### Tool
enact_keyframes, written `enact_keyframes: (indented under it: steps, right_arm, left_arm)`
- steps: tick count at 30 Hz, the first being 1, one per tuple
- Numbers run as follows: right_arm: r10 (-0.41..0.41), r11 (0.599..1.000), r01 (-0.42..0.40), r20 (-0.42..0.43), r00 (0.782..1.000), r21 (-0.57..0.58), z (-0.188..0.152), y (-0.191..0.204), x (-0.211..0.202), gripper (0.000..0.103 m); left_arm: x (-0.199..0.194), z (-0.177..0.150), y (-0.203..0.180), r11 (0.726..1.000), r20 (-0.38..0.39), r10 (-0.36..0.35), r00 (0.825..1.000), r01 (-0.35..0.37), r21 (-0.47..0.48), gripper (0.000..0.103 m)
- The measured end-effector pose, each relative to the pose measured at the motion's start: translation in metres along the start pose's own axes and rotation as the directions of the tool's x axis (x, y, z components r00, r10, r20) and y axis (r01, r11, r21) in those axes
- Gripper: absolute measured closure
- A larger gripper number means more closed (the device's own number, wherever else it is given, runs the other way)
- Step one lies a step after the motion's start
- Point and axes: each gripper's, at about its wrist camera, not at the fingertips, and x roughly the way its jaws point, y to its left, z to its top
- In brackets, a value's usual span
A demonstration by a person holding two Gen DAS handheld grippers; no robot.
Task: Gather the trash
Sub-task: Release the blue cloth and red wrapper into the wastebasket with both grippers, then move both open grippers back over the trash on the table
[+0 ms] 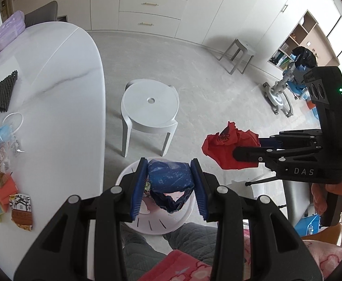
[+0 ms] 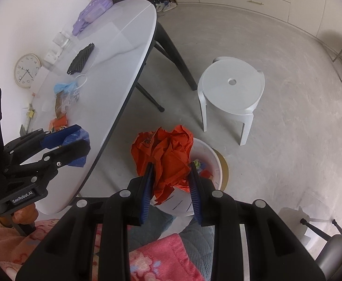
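1. Claws: left claw is clenched on a crumpled dark blue wrapper, held above the white waste bin on the floor. Right claw is clenched on a crumpled red plastic bag, also over or just beside the bin rim; I can't tell exactly which.
2. Handling: both pieces look light, soft and crushable. No breakage risk. Thin film may cling to the pads on release, so open wide. Grip on the bunched middle is fine; loose tails hang below the jaws.
3. Bin: already holds some coloured scraps. It sits close to the worktop edge, near the person's knees.
4. Remaining trash: snack wrappers, a clear packet and orange paper scraps lie near the front of the white worktop. Flat, so pinch a raised corner or edge.
5. Worktop: smooth and glossy, so flat wrappers will probably slide. Black mesh mat, purple pouch and wall clock don't look like trash.
6. Room: grey floor, white plastic stool beyond the bin, cream cabinets behind.
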Motion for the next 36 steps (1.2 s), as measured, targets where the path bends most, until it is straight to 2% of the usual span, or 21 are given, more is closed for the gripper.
enact_keyframes:
  steps: [3, 5, 6, 7, 8, 12, 22, 23, 24, 25, 27, 28, 33, 36]
  right_arm:
    - [0.003, 1.0, -0.003, -0.005, 1.0, -0.002, -0.002, -0.001, 0.0, 0.073]
    - [0.004, 1.0, -0.004, -0.008, 1.0, -0.001, -0.003, -0.002, 0.001, 0.073]
    - [0.004, 1.0, -0.005, -0.01, 1.0, -0.001, -0.003, -0.003, 0.001, 0.073]
    - [0.006, 1.0, -0.006, -0.011, 1.0, -0.001, -0.003, -0.003, 0.002, 0.073]
    - [0.008, 1.0, -0.008, -0.012, 1.0, -0.001, -0.002, -0.002, 0.003, 0.072]
    - [0.012, 1.0, -0.012, -0.013, 1.0, -0.006, -0.003, 0.002, 0.004, 0.071]
    - [0.019, 0.999, -0.021, -0.048, 0.999, -0.049, -0.005, 0.017, 0.016, 0.071]
    - [0.025, 0.998, -0.029, -0.07, 0.997, -0.061, -0.005, 0.02, 0.02, 0.068]
    - [0.028, 0.997, -0.034, -0.085, 0.996, -0.068, -0.006, 0.023, 0.022, 0.049]
    - [0.016, 0.997, -0.024, -0.103, 0.995, -0.078, -0.006, 0.026, 0.025, 0.021]
    - [-0.058, 0.995, 0.051, -0.08, 0.995, -0.084, -0.006, 0.031, 0.025, 0.002]
    - [-0.085, 0.994, 0.08, -0.066, 0.994, -0.077, -0.005, 0.032, 0.025, 0.002]
    - [-0.052, 0.998, 0.054, -0.086, 0.995, 0.019, 0.001, 0.021, 0.03, 0.002]
    - [-0.063, 0.998, 0.066, -0.09, 0.994, 0.025, 0.004, 0.02, 0.032, 0.002]
  left_arm:
    - [0.002, 0.003, 0.0, 1.0, -0.005, 0.003, 1.0, -0.003, -0.001, 0.066]
    - [0.001, 0.001, 0.002, 1.0, -0.007, 0.013, 1.0, -0.013, 0.0, 0.061]
    - [0.001, 0.0, 0.002, 1.0, -0.009, 0.021, 1.0, -0.021, 0.0, 0.049]
    - [0.001, 0.001, 0.001, 0.999, -0.008, 0.038, 0.999, -0.038, 0.0, 0.041]
    - [-0.001, 0.0, 0.002, 0.998, -0.004, 0.055, 0.998, -0.055, 0.0, 0.026]
    - [-0.008, 0.0, 0.005, 0.997, 0.019, 0.074, 0.997, -0.074, -0.001, 0.012]
    - [-0.017, -0.005, 0.021, 0.995, 0.024, 0.098, 0.995, -0.097, -0.034, 0.012]
    - [-0.017, -0.005, 0.023, 0.994, 0.025, 0.099, 0.995, -0.098, -0.041, 0.012]
    - [-0.018, -0.006, 0.026, 0.994, 0.027, 0.101, 0.995, -0.099, -0.048, 0.012]
    - [-0.02, -0.007, 0.028, 0.993, 0.027, 0.102, 0.994, -0.1, -0.057, 0.012]
    - [-0.022, -0.008, 0.034, 0.992, 0.025, 0.106, 0.994, -0.104, -0.071, 0.012]
    - [-0.023, -0.01, 0.037, 0.991, 0.023, 0.108, 0.994, -0.106, -0.079, 0.012]
    - [-0.027, -0.014, 0.045, 0.987, 0.02, 0.121, 0.992, -0.119, -0.104, 0.011]
    - [-0.031, -0.018, 0.052, 0.984, 0.024, 0.133, 0.991, -0.129, -0.124, 0.011]
